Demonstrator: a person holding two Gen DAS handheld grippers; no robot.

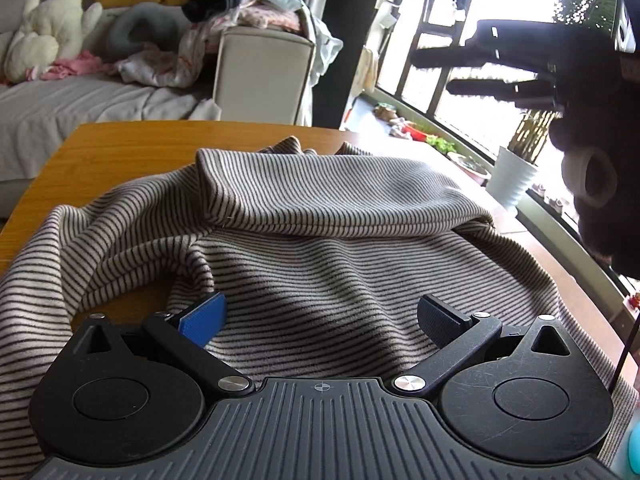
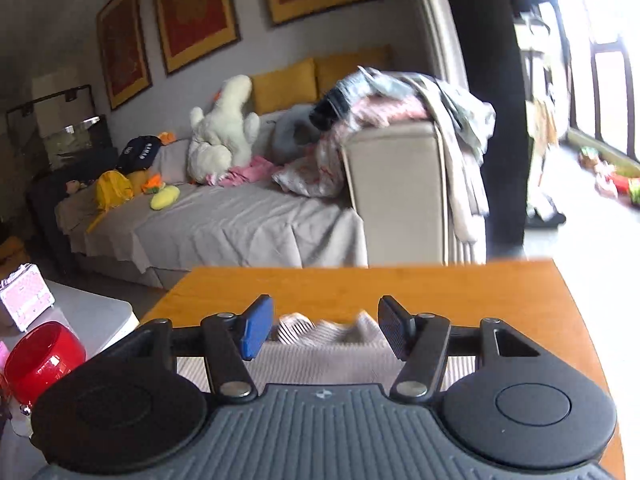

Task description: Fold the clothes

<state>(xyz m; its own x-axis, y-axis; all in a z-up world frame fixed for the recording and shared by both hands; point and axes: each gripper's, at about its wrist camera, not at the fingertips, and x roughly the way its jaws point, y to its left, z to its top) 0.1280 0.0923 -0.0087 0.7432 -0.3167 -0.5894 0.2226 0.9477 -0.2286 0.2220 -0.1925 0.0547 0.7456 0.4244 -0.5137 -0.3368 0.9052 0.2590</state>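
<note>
A beige garment with thin dark stripes (image 1: 320, 232) lies rumpled on the wooden table (image 1: 120, 140), one part folded over on top. My left gripper (image 1: 320, 320) is open just above the near part of the garment, fingers wide apart and holding nothing. In the left wrist view my right gripper (image 1: 436, 72) shows as a dark shape at the upper right, raised well above the cloth, fingers apart. In the right wrist view my right gripper (image 2: 320, 330) is open and empty, with the striped garment (image 2: 320, 344) below it on the table (image 2: 440, 292).
A grey-covered sofa (image 2: 220, 220) with a white plush toy (image 2: 224, 128) and piled clothes (image 2: 400, 100) stands beyond the table's far edge. A red bowl (image 2: 40, 356) and a pink case (image 2: 26, 296) sit on a white surface at left. Windows and plants are at right.
</note>
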